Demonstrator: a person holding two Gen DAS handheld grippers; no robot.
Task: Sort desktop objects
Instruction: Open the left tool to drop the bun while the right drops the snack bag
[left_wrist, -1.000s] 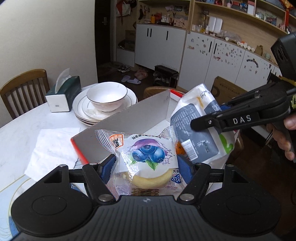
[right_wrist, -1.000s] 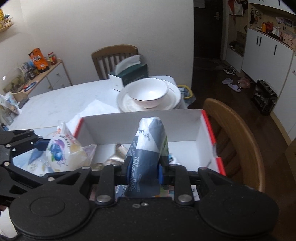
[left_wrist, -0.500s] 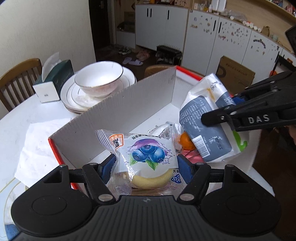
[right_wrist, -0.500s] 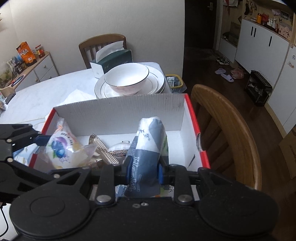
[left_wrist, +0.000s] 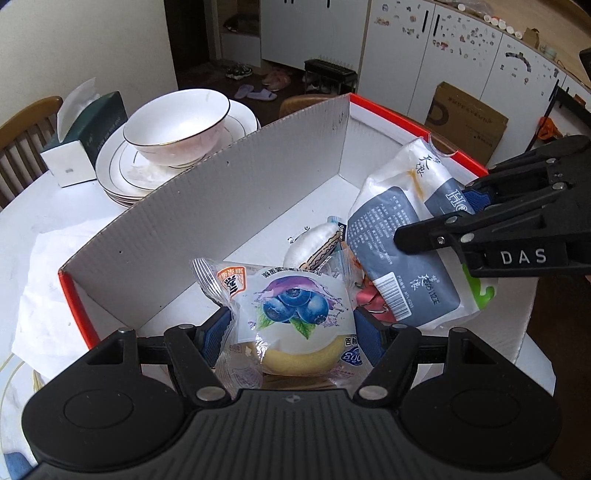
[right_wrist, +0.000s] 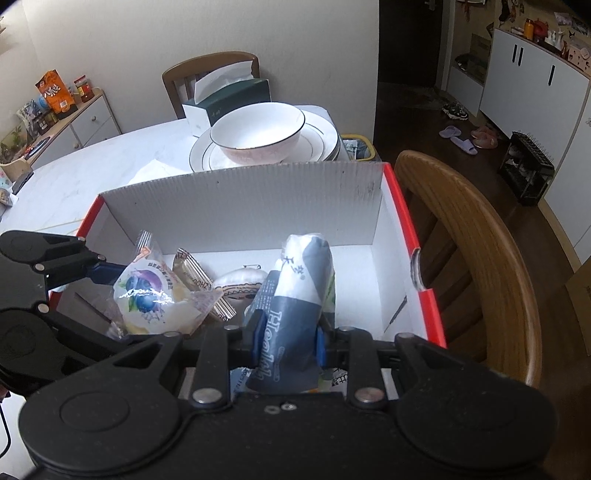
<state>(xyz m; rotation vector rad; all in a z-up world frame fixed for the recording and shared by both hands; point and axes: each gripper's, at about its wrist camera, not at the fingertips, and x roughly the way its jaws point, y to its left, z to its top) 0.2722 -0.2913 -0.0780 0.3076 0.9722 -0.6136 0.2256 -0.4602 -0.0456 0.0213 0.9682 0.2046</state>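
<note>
The left tool (left_wrist: 291, 326) is clamped across a blueberry cake pack (left_wrist: 291, 314), held low over the near end of the box (left_wrist: 236, 199) on the counter (right_wrist: 92, 173). The right tool (right_wrist: 286, 341) pinches a grey pouch (right_wrist: 299, 295) inside the box. Both look light, soft and crinkly, with slippery film; grip mid-body gently, or the cake may squash.

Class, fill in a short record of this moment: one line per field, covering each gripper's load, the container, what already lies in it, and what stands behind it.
Left gripper: shut on a blueberry cake packet
Right gripper: shut on a grey and white bag
Container: box, white inside, red outside
Both loads: held over the box
Already in box: small white pouch, a few wrapped snacks
Behind box: bowl on stacked plates, tissue box
</note>
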